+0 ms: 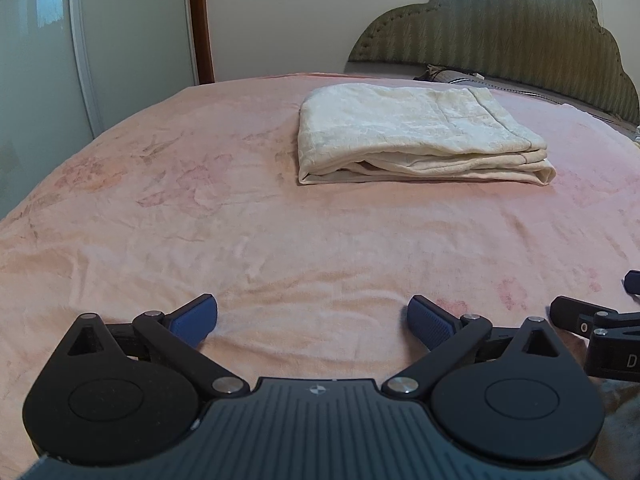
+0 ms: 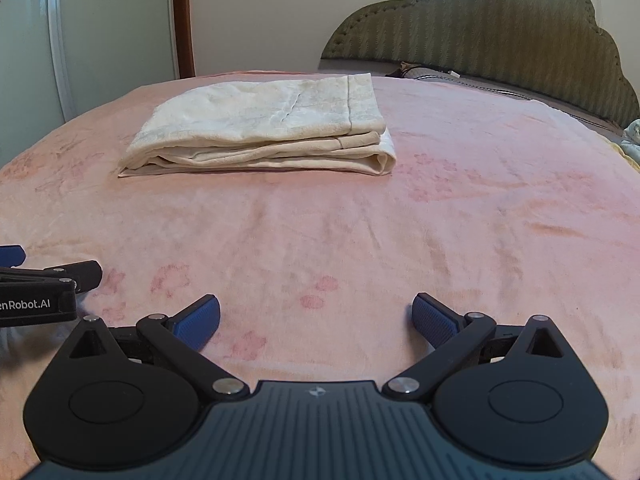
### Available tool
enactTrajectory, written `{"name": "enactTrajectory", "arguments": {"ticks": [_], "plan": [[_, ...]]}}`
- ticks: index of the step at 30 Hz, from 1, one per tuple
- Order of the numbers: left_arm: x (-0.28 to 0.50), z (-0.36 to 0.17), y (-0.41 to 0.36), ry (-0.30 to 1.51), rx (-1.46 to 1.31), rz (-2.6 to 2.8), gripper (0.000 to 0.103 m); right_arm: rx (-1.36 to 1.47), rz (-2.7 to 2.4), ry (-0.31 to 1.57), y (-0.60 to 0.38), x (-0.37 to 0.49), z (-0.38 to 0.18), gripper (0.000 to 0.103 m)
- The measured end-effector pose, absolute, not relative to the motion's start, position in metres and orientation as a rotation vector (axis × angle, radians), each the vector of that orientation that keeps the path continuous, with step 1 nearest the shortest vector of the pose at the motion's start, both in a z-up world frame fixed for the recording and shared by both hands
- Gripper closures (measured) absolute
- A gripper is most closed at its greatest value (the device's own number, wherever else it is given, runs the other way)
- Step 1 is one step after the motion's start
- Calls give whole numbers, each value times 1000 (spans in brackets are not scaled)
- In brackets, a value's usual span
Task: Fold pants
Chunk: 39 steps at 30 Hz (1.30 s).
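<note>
1. I am holding my left hand-held gripper [image 1: 312, 322] released over the bed [image 1: 160, 220], its blue ribbed pads [image 1: 428, 326] spread wide apart and gripping nothing.
2. I am keeping my right hand-held gripper [image 2: 316, 320] released as well, its black linkage arms splayed and its blue ribbed pads [image 2: 434, 322] parted above the bedcover.
3. The pants [image 1: 416, 136] are lying folded into a flat, layered, cream rectangle of crinkled fabric, at about 1 o'clock from my left gripper and well apart from it.
4. In the right wrist view the pants [image 2: 260, 132] are sitting at about 11 o'clock, their stacked folds showing along the near edge.
5. The bed is wearing a soft, fuzzy pink cover with faint floral prints and shallow wrinkles.
6. A scalloped, quilted olive headboard [image 1: 500, 32] is rising at 1 o'clock behind the pants.
</note>
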<state>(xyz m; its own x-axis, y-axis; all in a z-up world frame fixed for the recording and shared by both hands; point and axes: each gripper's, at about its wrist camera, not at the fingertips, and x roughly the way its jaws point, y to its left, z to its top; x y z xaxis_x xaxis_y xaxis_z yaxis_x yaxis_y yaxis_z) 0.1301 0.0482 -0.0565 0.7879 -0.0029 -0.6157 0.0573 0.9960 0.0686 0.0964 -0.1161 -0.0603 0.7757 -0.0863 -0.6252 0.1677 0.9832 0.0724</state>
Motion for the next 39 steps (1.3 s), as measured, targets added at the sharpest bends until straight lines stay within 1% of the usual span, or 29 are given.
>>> {"name": "enactTrajectory", "arguments": {"ticks": [5, 10, 14, 39], "plan": [[125, -54, 53, 631, 50, -67, 1, 136, -135, 665, -117, 96, -60, 0], [127, -55, 50, 650, 63, -66, 0, 145, -153, 595, -119, 86, -56, 0], [128, -56, 49, 653, 70, -69, 0, 132, -154, 660, -118, 96, -60, 0], [129, -57, 48, 666, 73, -99, 0, 153, -146, 664, -120, 95, -61, 0]]}}
